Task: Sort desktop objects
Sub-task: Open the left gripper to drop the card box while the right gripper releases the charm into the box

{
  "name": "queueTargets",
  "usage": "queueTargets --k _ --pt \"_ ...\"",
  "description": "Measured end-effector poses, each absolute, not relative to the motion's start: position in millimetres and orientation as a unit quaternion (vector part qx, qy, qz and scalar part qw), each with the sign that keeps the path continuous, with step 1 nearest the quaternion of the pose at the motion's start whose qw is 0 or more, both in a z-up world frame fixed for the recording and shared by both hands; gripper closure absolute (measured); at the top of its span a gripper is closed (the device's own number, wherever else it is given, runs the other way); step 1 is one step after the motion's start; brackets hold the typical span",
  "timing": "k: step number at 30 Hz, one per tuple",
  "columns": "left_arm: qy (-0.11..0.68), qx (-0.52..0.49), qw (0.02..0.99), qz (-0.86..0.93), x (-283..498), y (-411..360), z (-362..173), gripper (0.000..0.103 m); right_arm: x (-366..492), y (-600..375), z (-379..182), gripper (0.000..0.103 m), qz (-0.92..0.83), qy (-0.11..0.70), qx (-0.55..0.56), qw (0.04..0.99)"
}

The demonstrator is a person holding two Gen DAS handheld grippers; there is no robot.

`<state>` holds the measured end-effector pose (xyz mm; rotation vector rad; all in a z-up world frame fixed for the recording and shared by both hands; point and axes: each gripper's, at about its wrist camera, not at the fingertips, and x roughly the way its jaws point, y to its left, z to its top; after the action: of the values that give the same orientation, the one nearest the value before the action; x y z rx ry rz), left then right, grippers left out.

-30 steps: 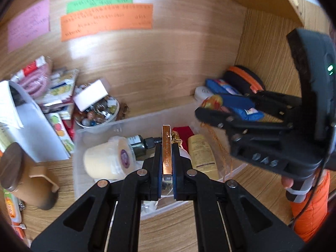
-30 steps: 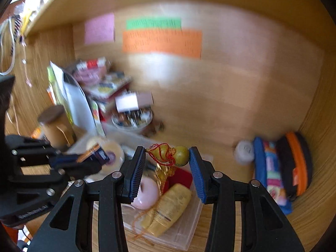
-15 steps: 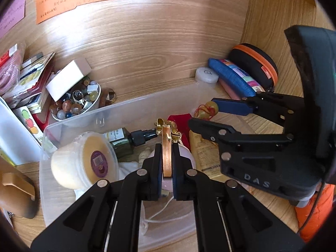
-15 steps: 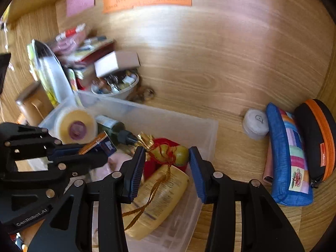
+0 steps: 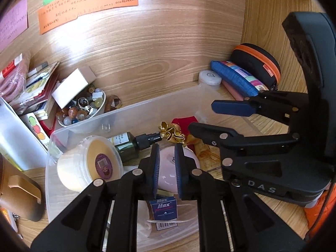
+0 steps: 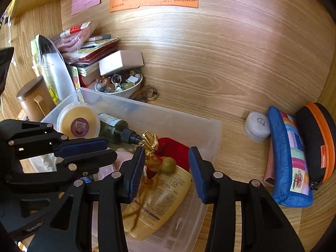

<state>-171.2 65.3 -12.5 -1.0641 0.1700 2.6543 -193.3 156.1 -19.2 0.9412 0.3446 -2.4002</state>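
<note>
From the left wrist, the left gripper (image 5: 166, 166) hangs over the clear plastic bin (image 5: 126, 115), its jaws opening with nothing pressed between them. The small blue Max box (image 5: 164, 210) lies in the bin just below its fingers.

From the right wrist, the right gripper (image 6: 167, 172) stands partly open above the same bin. The green bead charm with red and gold cord (image 6: 168, 164) lies loose between its pads on the yellow tube (image 6: 159, 201).

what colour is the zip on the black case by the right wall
Orange, running around the edge of the black case; the right wrist view shows it best.
</note>
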Motion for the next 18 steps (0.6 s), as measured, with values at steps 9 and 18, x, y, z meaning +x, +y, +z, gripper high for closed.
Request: queueTargets --k 9,18 --pt "0.046 -0.337 0.113 0.933 -165.6 53.4 0.3 0.056 -186.8 165.3 -4.3 0.048 -0.906 0.122 0.315 0.253" --pt "0.053 -0.301 0.072 0.949 -158.5 42.7 13.9 0.028 -182.2 170.6 2.9 0.031 -0.925 0.135 0.281 0.216"
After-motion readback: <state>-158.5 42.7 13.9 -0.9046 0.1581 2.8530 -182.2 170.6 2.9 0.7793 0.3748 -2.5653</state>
